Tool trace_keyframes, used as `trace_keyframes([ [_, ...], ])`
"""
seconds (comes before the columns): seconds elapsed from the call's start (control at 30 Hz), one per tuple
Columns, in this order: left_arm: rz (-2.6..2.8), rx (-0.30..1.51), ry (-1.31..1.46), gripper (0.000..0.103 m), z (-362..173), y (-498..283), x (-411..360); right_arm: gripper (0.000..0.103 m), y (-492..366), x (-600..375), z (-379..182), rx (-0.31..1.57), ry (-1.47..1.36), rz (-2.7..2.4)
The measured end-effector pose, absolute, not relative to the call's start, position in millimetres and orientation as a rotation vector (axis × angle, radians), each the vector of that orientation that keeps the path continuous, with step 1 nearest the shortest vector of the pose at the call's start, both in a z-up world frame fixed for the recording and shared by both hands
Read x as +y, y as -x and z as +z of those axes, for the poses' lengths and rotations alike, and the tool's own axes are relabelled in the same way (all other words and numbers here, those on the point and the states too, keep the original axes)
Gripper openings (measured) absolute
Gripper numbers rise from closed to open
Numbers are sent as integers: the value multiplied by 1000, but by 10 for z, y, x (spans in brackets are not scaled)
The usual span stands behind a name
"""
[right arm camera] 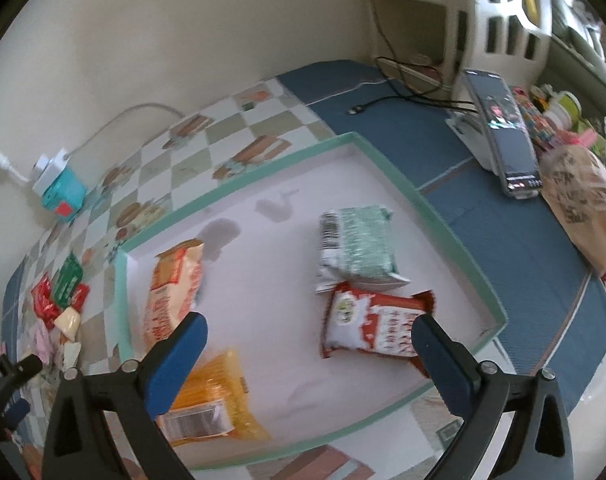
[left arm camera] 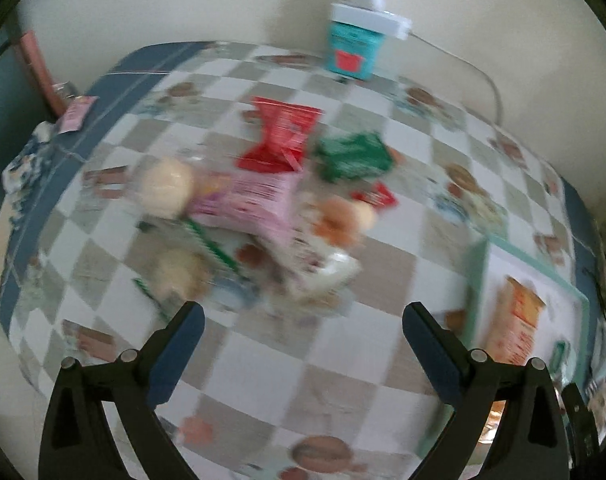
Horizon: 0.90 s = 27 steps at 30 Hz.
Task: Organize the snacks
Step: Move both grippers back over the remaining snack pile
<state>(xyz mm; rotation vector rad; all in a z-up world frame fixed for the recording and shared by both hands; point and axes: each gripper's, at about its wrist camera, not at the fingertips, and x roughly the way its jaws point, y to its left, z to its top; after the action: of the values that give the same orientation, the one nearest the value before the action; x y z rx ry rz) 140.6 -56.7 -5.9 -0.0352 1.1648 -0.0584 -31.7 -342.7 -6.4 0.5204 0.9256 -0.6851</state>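
A blurred heap of loose snacks lies on the checked tablecloth in the left wrist view: a red packet (left arm camera: 281, 138), a green packet (left arm camera: 353, 156), a pink packet (left arm camera: 255, 204) and pale round buns (left arm camera: 165, 188). My left gripper (left arm camera: 303, 316) hangs open above bare cloth in front of the heap, holding nothing. In the right wrist view a shallow tray with a mint-green rim (right arm camera: 455, 236) holds a red-and-white packet (right arm camera: 373, 330), a green-white packet (right arm camera: 357, 248), an orange packet (right arm camera: 173, 292) and a yellow packet (right arm camera: 211, 400). My right gripper (right arm camera: 309, 334) is open above the tray, empty.
A teal box (left arm camera: 353, 46) with a white plug and cable stands at the table's far edge by the wall. Right of the tray, on the blue cloth, lie a phone on a stand (right arm camera: 503, 136), black cables (right arm camera: 403, 88) and a bagged loaf (right arm camera: 579, 208).
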Motion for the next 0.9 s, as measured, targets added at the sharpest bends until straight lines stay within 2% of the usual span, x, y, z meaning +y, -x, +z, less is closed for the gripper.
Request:
trace_keyframes([
  [0.57,186,1159,238,99,-154,-1661,768,103,-395,-2265,-31,967,-346,-396],
  [0.9,219,1185,356,99,-387,-1760,1257,103,-796,-1663,-80,1004,-258,-276],
])
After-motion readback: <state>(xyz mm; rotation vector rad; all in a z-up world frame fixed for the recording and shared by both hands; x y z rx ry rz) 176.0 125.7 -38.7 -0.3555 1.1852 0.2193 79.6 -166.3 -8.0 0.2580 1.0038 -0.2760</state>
